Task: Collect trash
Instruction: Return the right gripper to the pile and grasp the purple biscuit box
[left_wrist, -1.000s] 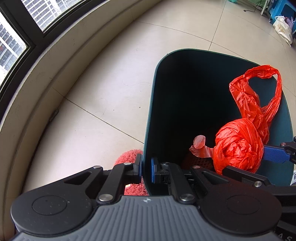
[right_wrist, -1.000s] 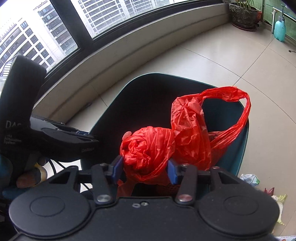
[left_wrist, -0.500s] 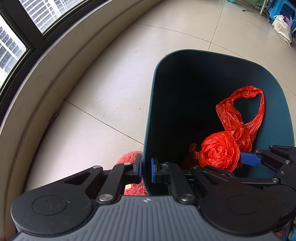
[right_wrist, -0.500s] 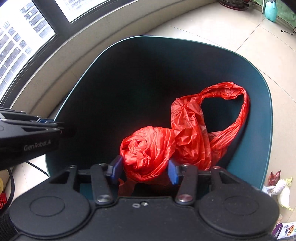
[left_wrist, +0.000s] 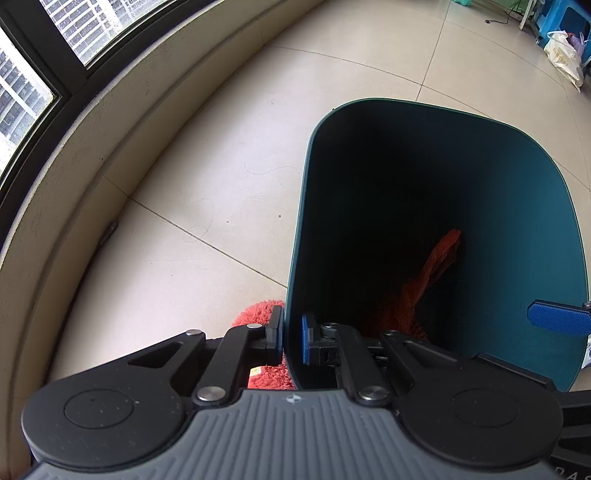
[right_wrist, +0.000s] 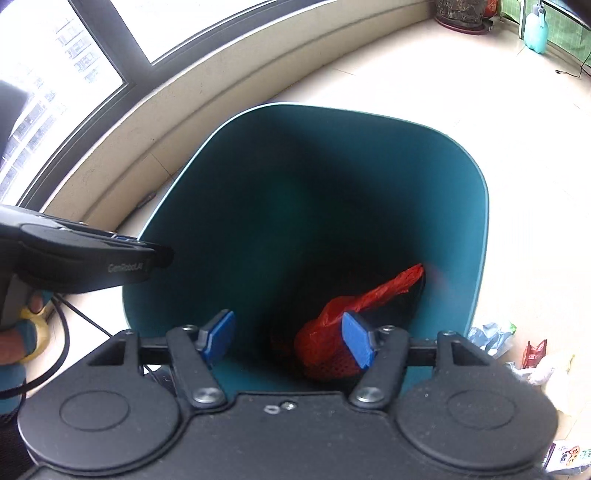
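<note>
A dark teal trash bin (left_wrist: 546, 236) (right_wrist: 469, 236) stands on the tiled floor. My left gripper (left_wrist: 292, 339) is shut on the bin's near left rim. A red plastic bag (right_wrist: 332, 332) lies at the bottom of the bin; it also shows dimly in the left wrist view (left_wrist: 424, 284). My right gripper (right_wrist: 290, 338) is open and empty above the bin's mouth, over the bag. One of its blue fingertips (left_wrist: 557, 316) shows at the right of the left wrist view.
A red fluffy item (left_wrist: 258, 314) lies on the floor by the bin's left side. Loose wrappers and crumpled trash (right_wrist: 524, 358) lie on the floor to the bin's right. A curved window wall (left_wrist: 92, 122) runs along the left.
My right gripper opened and let go of the red bag, which dropped to the bottom of the bin. My left gripper kept its hold on the rim.
</note>
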